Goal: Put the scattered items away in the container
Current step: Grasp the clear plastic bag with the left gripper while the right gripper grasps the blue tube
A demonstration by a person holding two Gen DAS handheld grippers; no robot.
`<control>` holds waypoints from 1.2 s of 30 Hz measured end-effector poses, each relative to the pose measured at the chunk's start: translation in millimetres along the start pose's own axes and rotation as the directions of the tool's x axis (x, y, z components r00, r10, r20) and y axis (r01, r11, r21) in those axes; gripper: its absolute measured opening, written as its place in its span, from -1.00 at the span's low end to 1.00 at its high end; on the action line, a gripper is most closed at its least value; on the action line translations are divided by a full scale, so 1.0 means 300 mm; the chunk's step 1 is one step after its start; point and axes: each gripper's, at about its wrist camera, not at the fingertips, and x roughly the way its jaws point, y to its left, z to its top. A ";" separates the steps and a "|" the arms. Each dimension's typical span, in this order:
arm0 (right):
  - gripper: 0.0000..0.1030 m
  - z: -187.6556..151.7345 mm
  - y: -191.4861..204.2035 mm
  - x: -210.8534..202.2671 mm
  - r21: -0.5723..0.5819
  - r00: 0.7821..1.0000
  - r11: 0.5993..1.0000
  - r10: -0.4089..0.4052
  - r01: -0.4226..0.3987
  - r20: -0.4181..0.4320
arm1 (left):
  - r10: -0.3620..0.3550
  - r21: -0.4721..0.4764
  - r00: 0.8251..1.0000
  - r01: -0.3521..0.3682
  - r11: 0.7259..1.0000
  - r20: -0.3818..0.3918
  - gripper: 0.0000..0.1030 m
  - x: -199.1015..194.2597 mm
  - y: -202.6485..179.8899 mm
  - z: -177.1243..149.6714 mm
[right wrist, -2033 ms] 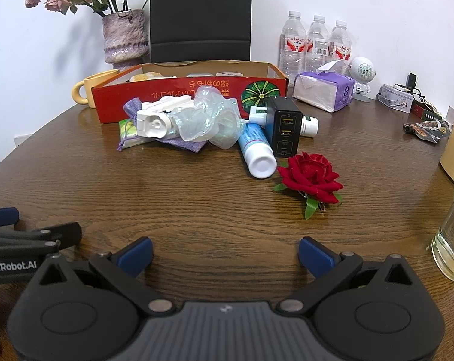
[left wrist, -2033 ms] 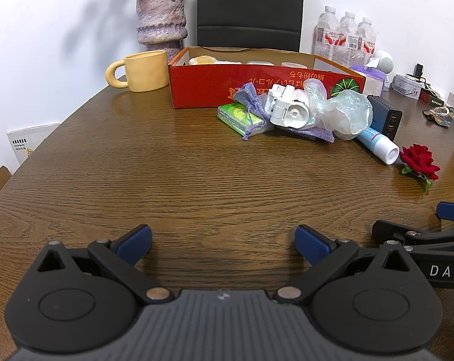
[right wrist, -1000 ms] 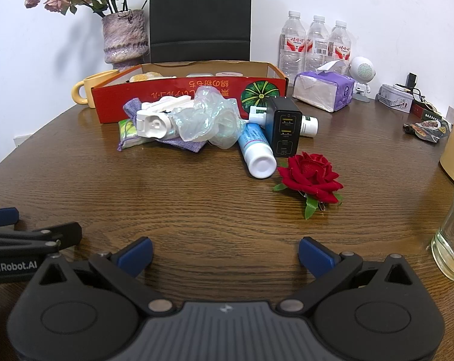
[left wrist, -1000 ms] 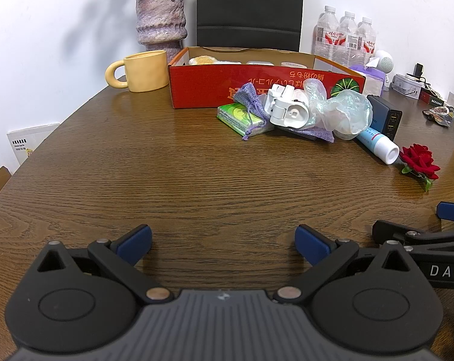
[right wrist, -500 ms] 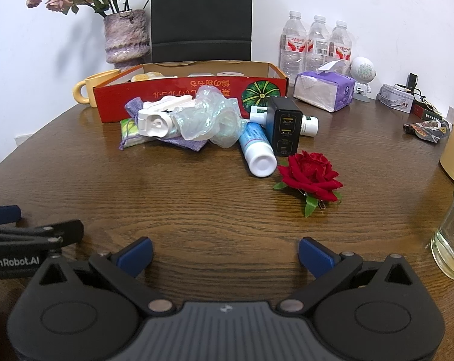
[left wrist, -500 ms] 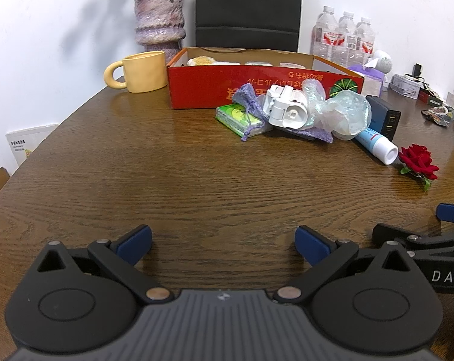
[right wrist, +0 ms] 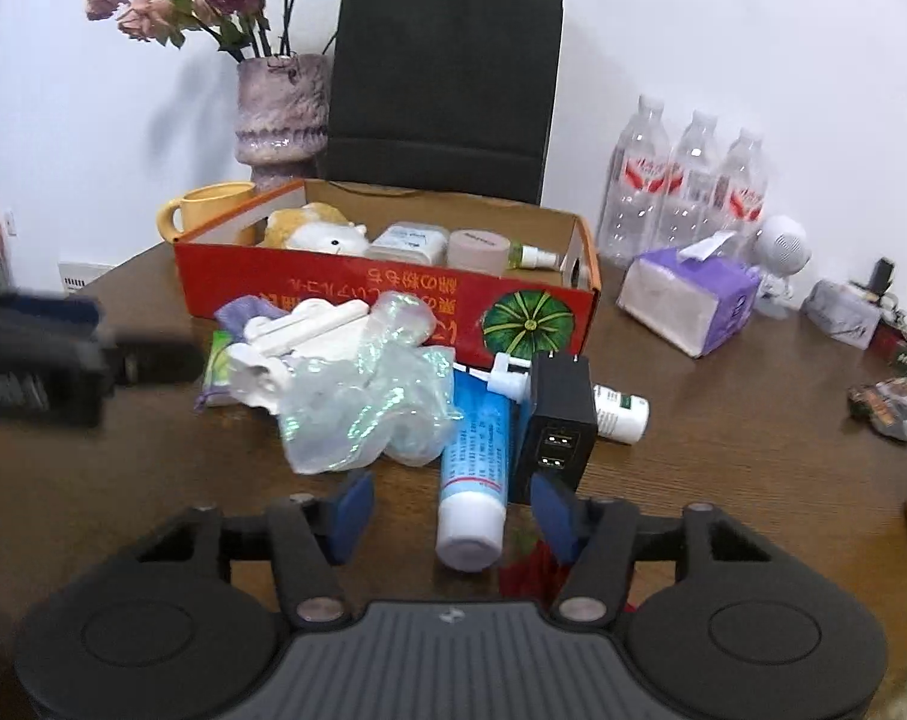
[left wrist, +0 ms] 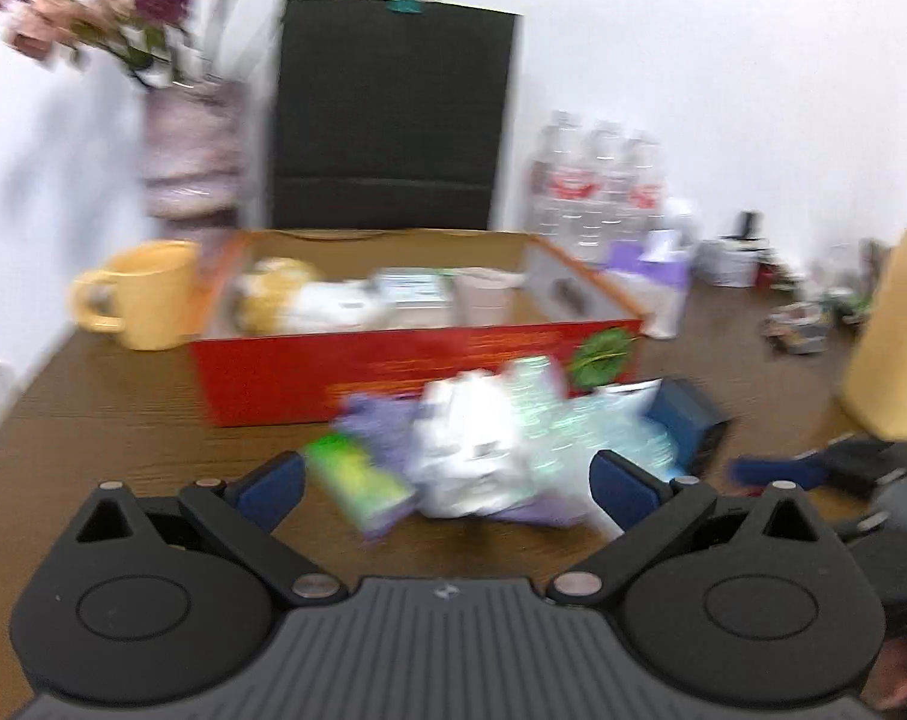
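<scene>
Several things already sit inside the red cardboard box: a yellow-white plush toy, a pale flat case, a pink round tub and a small spray bottle. Left to tidy, all on the brown wood counter just in front of the box: white plastic bracket, crinkled iridescent plastic bag, purple cloth pouch, green packet, blue-white tube, black USB charger block, white pill bottle and a red fabric rose. So roughly a third done, judging by count.

Right claw points down and fwd at the pile; its jaws have just been closing to about half width, w/ the tube's white cap between them but the pads not pressing on it. Charger sits at 1 o'clock of the tips, rose right under the right-hand finger.

Left claw is wide and holds nothing; view is motion-blurred. It aims at the bracket-and-bag heap at 12 o'clock, green packet near its left-hand tip. Box lies beyond, 12 o'clock.
</scene>
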 end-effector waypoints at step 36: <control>-0.21 -0.152 0.115 -0.092 0.031 0.997 0.998 0.052 -0.050 -0.056 | 0.072 0.090 0.994 -0.065 0.994 -0.083 1.00 -0.059 -0.033 -0.144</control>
